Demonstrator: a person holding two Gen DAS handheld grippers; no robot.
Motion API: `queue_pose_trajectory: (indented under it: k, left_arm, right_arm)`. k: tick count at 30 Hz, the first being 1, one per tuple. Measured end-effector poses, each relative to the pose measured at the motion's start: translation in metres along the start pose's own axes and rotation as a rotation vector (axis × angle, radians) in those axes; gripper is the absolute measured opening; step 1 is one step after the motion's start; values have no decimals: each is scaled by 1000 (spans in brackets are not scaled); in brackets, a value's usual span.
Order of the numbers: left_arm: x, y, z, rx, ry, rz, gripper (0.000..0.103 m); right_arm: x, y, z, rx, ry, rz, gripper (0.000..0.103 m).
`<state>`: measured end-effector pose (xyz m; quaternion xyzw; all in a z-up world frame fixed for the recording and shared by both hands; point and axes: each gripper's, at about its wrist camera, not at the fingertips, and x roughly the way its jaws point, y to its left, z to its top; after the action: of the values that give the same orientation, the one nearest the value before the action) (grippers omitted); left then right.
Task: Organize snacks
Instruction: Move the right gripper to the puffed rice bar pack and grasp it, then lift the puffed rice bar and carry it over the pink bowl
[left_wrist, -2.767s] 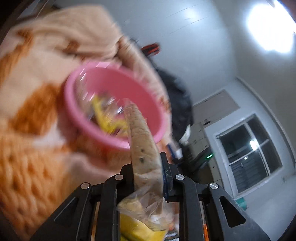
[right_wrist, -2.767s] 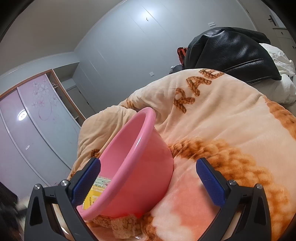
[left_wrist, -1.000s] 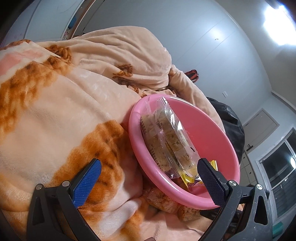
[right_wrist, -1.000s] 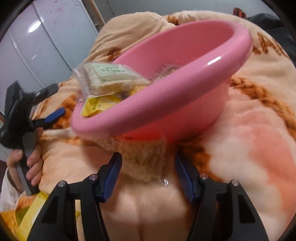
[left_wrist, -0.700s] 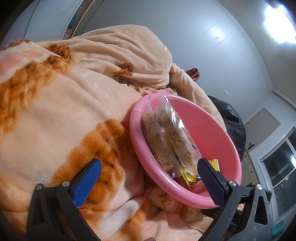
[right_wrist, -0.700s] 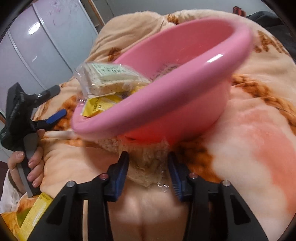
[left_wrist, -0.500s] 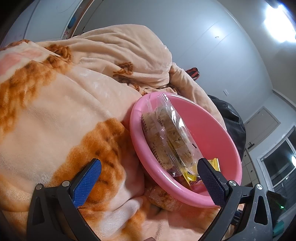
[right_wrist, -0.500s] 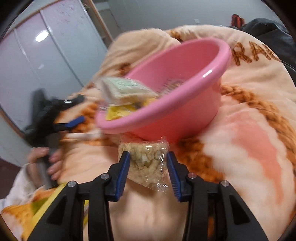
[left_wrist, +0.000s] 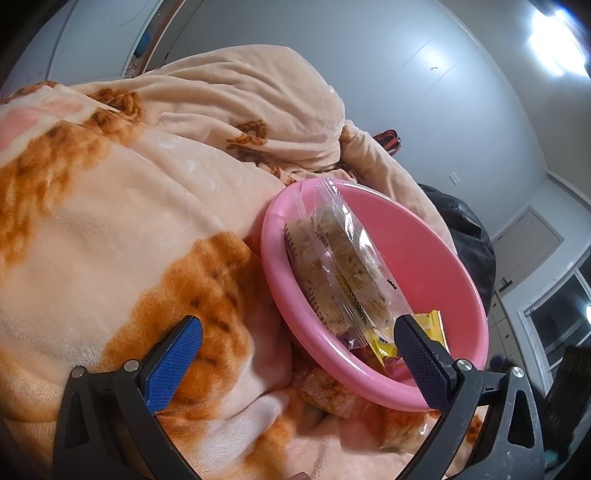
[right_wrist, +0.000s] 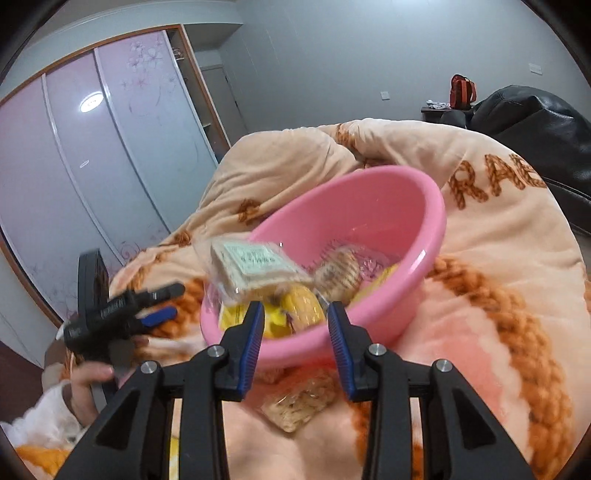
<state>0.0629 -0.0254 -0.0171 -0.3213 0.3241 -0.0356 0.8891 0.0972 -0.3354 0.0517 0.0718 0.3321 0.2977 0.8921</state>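
1 wrapped cracker pack (right_wrist: 295, 404) lies bottom centre on blanket (right_wrist: 498, 314), below pink basin (right_wrist: 424, 236). Right gripper (right_wrist: 295, 332) hovers part-open, empty; left gripper (left_wrist: 295, 354) wide open. Light, crinkly, brittle; pinch flat faces.

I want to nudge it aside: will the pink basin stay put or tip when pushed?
Probably tippy: the pink basin sits tilted on the soft, lumpy blanket. It looks like thin plastic, so likely light. The wrapped cracker pack leaning over its low rim may slide out.
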Motion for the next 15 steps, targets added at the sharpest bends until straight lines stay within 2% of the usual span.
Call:
queue_pose_trajectory:
  k: [2, 3, 5, 6, 8, 10, 15]
  left_arm:
    - [0, 0, 0, 0, 0, 1, 102]
    - [0, 0, 0, 0, 1, 2, 102]
    - [0, 0, 0, 0, 1, 1, 102]
    - [0, 0, 1, 0, 0, 0, 102]
    - [0, 0, 1, 0, 1, 2, 102]
    - [1, 0, 1, 0, 0, 1, 102]
    - [2, 0, 1, 3, 4, 5, 102]
  right_arm:
    - [-4, 1, -14, -2, -23, -4, 36]
    - [-9, -2, -23, 4, -39, -1, 45]
    - [-5, -4, -33, 22, -31, -14, 53]
    - [-2, -6, -32, 23, -10, -33, 53]
    - [1, -10, -26, 36, 14, -15, 53]
    - [10, -11, -25, 46, 68, 11, 53]
    - [52, -3, -32, 2, 271, 6, 54]
